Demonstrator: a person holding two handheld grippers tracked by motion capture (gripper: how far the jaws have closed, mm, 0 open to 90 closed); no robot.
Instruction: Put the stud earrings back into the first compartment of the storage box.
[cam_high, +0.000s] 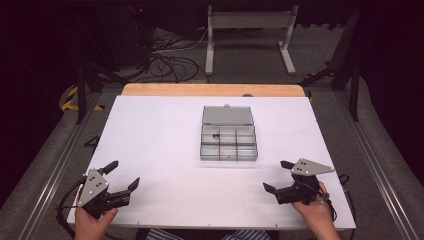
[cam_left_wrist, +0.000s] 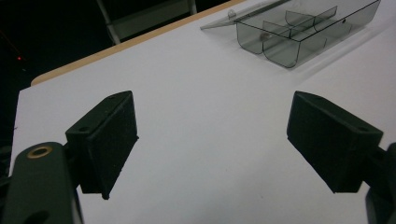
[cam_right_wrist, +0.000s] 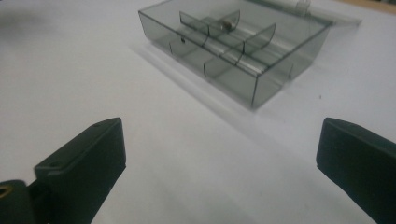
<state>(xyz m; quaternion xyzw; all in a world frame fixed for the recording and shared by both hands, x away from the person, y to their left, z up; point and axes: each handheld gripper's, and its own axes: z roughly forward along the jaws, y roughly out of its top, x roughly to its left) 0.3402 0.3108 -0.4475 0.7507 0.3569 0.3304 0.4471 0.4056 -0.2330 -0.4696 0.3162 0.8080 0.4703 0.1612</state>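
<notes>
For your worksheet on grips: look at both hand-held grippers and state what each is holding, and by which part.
Nothing is held. The left hand-held gripper and the right hand-held gripper both stand open over the white table, apart from the clear compartment box.

Open compartment box (cam_high: 229, 141) mid-table, left gripper (cam_high: 122, 175) and right gripper (cam_high: 278, 176) near corners, jaws apart
</notes>
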